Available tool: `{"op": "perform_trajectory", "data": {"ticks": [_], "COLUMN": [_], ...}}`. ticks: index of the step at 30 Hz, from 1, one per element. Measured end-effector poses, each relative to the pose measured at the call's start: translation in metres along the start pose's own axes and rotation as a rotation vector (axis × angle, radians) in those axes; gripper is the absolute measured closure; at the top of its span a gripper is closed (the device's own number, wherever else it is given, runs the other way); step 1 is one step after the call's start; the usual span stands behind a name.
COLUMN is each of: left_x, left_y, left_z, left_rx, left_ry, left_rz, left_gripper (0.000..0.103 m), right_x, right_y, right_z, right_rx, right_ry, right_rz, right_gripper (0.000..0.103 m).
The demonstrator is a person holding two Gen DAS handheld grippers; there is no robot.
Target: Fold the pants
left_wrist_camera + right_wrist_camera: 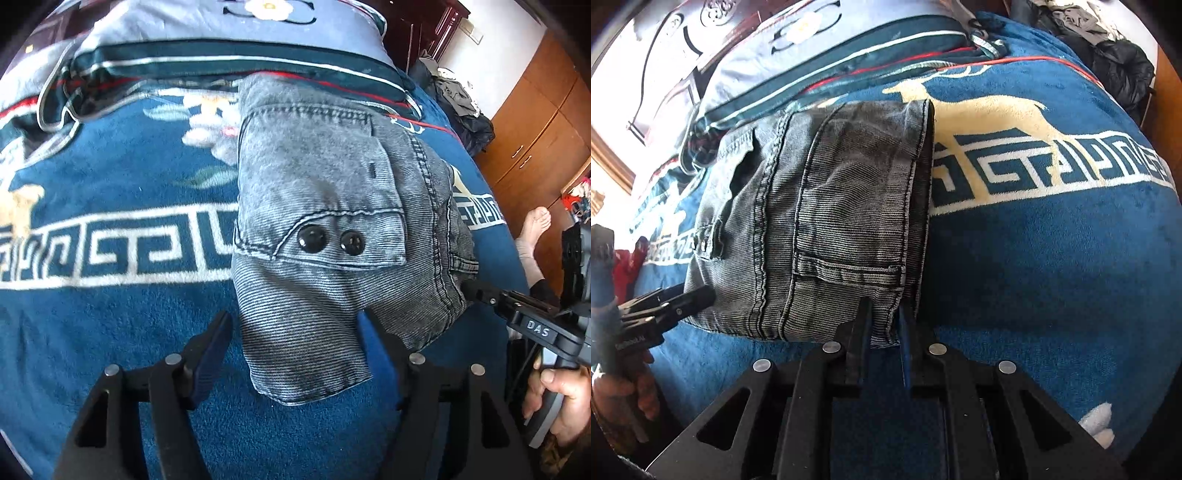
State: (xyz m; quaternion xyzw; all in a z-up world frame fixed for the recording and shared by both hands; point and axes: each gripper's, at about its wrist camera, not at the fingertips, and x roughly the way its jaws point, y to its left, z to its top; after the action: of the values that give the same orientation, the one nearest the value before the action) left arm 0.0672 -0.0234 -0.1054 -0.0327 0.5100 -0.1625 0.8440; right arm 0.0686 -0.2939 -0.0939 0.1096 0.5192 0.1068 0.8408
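Pants [325, 221]: grey denim, folded to a compact bundle on the bed's blue blanket [110, 325], pillows at 12 o'clock. Left tongs [295, 343] spread, straddling the near hem, not pressing. Right tongs [884, 321] pinching the near edge at the bundle's 6 o'clock. Handling est.: thick, soft, fairly heavy, non-slip; layers may slide apart. Grip thru all layers at seamed edges/corners.

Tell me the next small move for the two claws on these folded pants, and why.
Probably close the left claw on the near edge of the pants. Its fingers stand open on either side of that edge, not pressing it, while the right claw is already shut on the edge at its side. With both ends gripped, the bundle on the blue blanket could be lifted evenly for another fold.
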Motion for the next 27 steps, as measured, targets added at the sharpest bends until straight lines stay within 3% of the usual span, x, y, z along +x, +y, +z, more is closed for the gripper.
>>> {"op": "perform_trajectory", "data": {"ticks": [2, 4, 9, 14, 17, 21, 27], "left_x": [-0.005, -0.009, -0.017, -0.014, -0.011, -0.006, -0.010], "left_y": [-0.003, -0.004, -0.008, -0.017, -0.019, -0.021, -0.024], "left_z": [0.002, 0.004, 0.006, 0.005, 0.005, 0.003, 0.004], "left_rx": [-0.005, -0.013, -0.009, 0.041, 0.056, 0.075, 0.087], "left_ry": [-0.012, -0.024, -0.047, -0.046, -0.046, -0.030, -0.044], "left_rz": [0.017, 0.025, 0.046, 0.090, 0.104, 0.102, 0.122], "left_gripper": [0.032, 0.034, 0.034, 0.034, 0.034, 0.033, 0.033], "right_x": [-0.006, -0.014, -0.044, -0.055, -0.042, 0.001, 0.000], "right_y": [-0.003, -0.002, 0.017, 0.050, 0.060, 0.049, 0.047], "right_z": [-0.002, -0.004, -0.003, 0.000, -0.001, -0.009, -0.007], "right_rx": [0.025, 0.033, -0.056, -0.192, -0.236, -0.215, -0.203], "right_ry": [-0.025, -0.051, -0.179, -0.257, -0.227, -0.079, -0.088], "right_rz": [0.024, 0.004, -0.032, -0.033, -0.031, -0.048, -0.039], "right_gripper": [0.084, 0.068, 0.067, 0.055, 0.054, 0.053, 0.053]}}
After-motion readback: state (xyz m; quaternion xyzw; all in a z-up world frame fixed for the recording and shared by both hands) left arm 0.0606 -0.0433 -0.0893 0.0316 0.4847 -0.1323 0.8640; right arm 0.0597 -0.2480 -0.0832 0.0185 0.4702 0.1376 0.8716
